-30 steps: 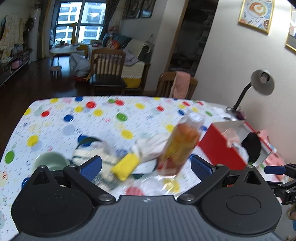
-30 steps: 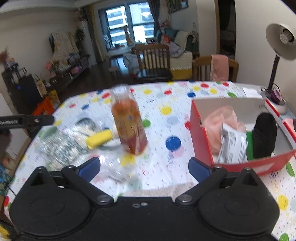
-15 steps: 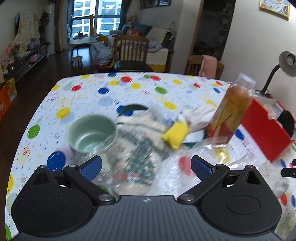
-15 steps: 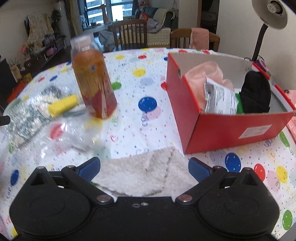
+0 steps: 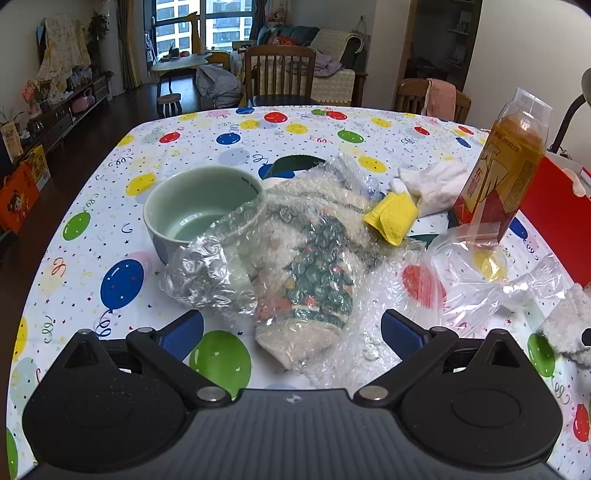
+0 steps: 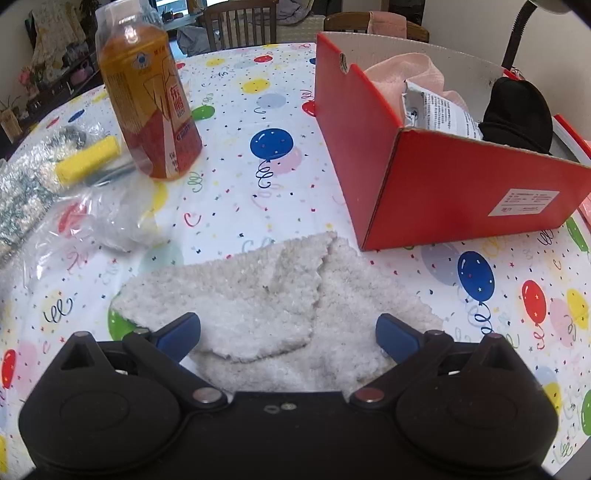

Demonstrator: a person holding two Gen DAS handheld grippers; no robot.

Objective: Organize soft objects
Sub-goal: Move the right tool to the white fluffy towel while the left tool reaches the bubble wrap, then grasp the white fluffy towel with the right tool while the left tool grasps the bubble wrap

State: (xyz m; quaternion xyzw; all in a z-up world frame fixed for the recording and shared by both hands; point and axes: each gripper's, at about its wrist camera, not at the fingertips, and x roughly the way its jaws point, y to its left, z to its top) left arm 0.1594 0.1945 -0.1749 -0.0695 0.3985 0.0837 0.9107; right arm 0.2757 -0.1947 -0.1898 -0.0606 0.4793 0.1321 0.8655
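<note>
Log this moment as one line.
left gripper open over bubble-wrapped sock | right gripper open over fluffy cloth | red box part-filled

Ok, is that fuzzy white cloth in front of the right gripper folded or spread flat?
Folded. The white cloth has one layer lapped over another, with a ragged edge crossing its middle.

Even, soft indoor light; daylight enters through the far window point(image 5: 207, 22). Both views sharp, with fisheye bending at the edges.
</note>
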